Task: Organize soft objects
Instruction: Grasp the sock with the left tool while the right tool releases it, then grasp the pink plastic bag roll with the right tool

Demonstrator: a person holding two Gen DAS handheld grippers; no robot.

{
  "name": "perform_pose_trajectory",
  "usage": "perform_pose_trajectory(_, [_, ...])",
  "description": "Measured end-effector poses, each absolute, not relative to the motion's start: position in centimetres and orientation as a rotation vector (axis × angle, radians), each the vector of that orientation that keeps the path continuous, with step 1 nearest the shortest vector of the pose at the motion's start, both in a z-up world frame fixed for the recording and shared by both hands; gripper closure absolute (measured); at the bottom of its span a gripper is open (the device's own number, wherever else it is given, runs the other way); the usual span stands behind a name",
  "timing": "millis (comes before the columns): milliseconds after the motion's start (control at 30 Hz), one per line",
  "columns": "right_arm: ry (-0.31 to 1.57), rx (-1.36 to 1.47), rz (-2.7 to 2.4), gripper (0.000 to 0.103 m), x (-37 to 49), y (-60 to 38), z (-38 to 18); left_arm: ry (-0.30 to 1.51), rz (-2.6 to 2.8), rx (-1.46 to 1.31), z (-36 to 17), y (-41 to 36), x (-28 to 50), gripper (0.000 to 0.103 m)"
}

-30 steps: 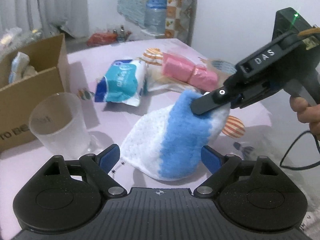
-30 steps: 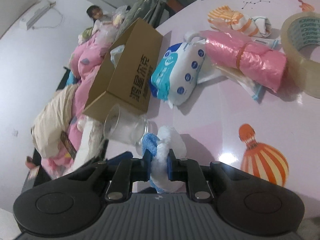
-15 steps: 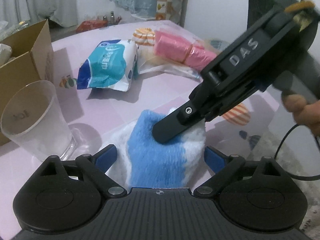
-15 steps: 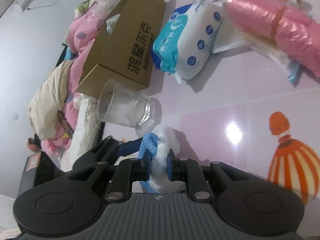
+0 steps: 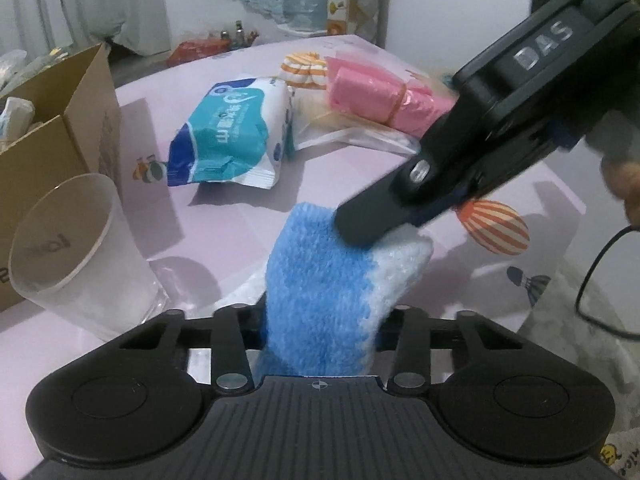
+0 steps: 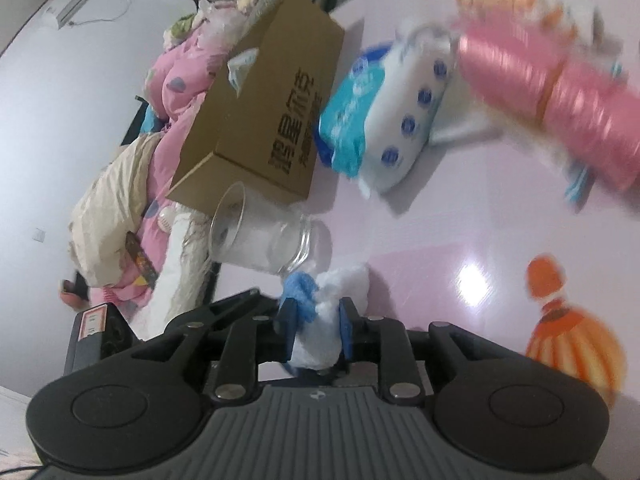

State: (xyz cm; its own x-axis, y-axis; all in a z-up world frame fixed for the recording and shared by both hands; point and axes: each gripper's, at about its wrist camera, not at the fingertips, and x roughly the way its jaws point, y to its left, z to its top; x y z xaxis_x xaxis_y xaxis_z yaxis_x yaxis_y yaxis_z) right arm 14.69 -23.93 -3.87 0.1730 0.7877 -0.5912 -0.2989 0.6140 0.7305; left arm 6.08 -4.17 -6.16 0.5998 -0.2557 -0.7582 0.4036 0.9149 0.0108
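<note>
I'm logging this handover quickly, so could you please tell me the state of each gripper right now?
Left gripper: closing, pads pressing on the sock.
Right gripper: opening, sock still between its pads.

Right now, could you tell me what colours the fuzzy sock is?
Blue and white fuzzy sock; the left wrist view shows it best.

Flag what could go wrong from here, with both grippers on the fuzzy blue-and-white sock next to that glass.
1. The left gripper is closing on the sock while the right gripper is opening with the sock between its jaws; a poorly timed handover could drop it.
2. The empty glass stands close beside the left gripper; a sideways swing could knock it over.
3. The fuzzy fabric could snag on the right fingers.
</note>
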Motion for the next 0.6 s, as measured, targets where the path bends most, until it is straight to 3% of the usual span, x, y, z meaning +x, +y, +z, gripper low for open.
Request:
perform_pose_trajectory(67, [1.086,0.449,0.783,0.075,14.8,-24.5,-2.2,0.848,-0.369,0.180,-5.8,-3.8,6.2,0.077])
perform_pose_trajectory(133, [1.008,0.364,0.725,0.064,15.1,-25.0,-0.4,0.851,-0.362,0.166,-5.7,-3.5,6.3,0.079])
perform_pose_trajectory(200, [0.922,0.262,0.655,0.043,15.3,-25.3,1.5,0.851,-0.351,0.157,-5.6,-3.2,6.4,0.080])
perform_pose_trajectory(367, [0.826,-0.009,0.496,0.041,17.1,-24.7,2.9,0.857,-0.347,0.128,-5.6,-2.7,6.2,0.080])
perform_pose_trajectory(600, [0.904,-0.166,0.417,0.041,21.3,-24.0,0.1,0.860,-0.352,0.123,-5.7,-2.5,6.7,0.080])
